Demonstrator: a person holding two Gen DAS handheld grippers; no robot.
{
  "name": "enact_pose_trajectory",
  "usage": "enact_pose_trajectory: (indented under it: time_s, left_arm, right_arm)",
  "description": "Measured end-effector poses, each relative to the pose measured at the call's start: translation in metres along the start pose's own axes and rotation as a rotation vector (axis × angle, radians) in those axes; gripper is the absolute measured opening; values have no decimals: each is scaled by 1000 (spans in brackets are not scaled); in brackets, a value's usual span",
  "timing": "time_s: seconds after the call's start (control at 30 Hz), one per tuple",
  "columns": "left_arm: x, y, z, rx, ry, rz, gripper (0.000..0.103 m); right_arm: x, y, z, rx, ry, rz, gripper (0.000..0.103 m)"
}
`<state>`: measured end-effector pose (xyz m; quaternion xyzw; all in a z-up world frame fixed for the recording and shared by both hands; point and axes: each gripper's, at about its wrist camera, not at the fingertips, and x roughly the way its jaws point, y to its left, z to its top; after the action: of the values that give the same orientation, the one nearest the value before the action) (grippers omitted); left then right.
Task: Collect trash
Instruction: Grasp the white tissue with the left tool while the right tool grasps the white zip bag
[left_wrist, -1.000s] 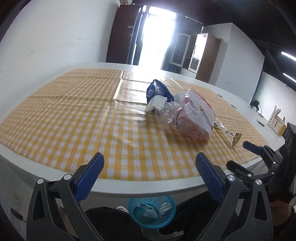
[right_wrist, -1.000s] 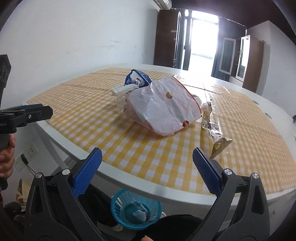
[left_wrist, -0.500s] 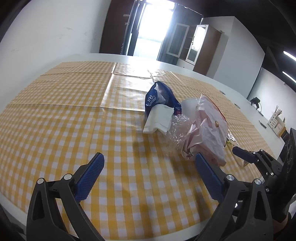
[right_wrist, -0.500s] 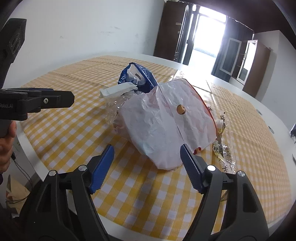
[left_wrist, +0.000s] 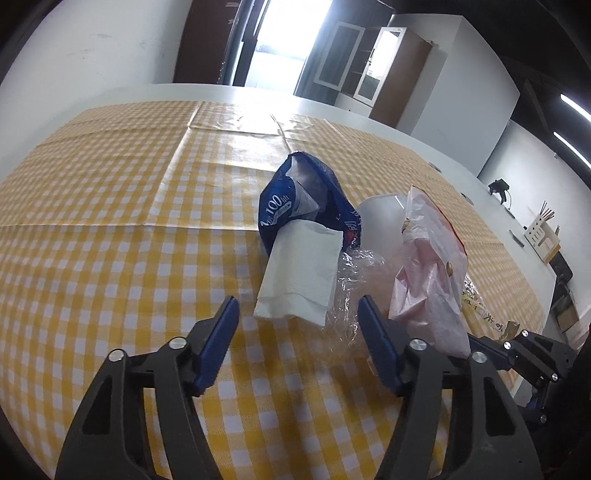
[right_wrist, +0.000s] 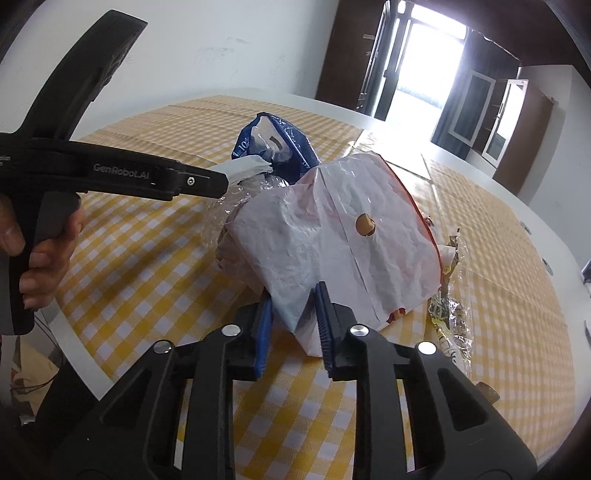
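1. Hovering low over the yellow-and-white checked worktop (left_wrist: 110, 266), left gripper (left_wrist: 297, 321) with blue pads spread apart, nothing between them.
2. Lying just ahead of it: a folded white paper napkin (left_wrist: 301, 269), leaning on a crumpled dark blue plastic wrapper (left_wrist: 295, 199).
3. Pinching the near lower corner of the crinkled white paper bag with red edge (right_wrist: 332, 236), right gripper (right_wrist: 293, 317) nearly closed on it.
4. Resting against that bag: clear crumpled cellophane (left_wrist: 351, 288) and, on the far right, a shiny gold-printed foil wrapper (right_wrist: 448, 314).
5. Gripping the left tool's handle, a bare hand (right_wrist: 40, 254).
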<state>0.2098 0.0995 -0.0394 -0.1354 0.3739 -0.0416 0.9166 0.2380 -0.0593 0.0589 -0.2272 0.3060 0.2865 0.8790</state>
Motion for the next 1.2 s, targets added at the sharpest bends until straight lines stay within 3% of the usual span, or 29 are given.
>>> enact_pose_trajectory:
  time_s: [0.07, 0.23, 0.63, 0.8, 1.2]
  left_arm:
    - [5, -1, -1, -5, 2, 17, 30]
    - [-2, 1, -2, 4, -32, 33, 20]
    - [-34, 4, -9, -37, -108, 65, 11]
    - [-46, 4, -11, -57, -142, 85, 11]
    - [-75, 3, -27, -119, -182, 32, 12]
  right_arm:
    - [-2, -3, -1, 9, -9, 2, 9]
    - [-9, -12, -6, 47, -32, 6, 6]
    - [-25, -34, -16, 171, -96, 83, 3]
    - [-38, -41, -17, 176, -133, 58, 2]
    - [-65, -40, -27, 200, -172, 96, 2]
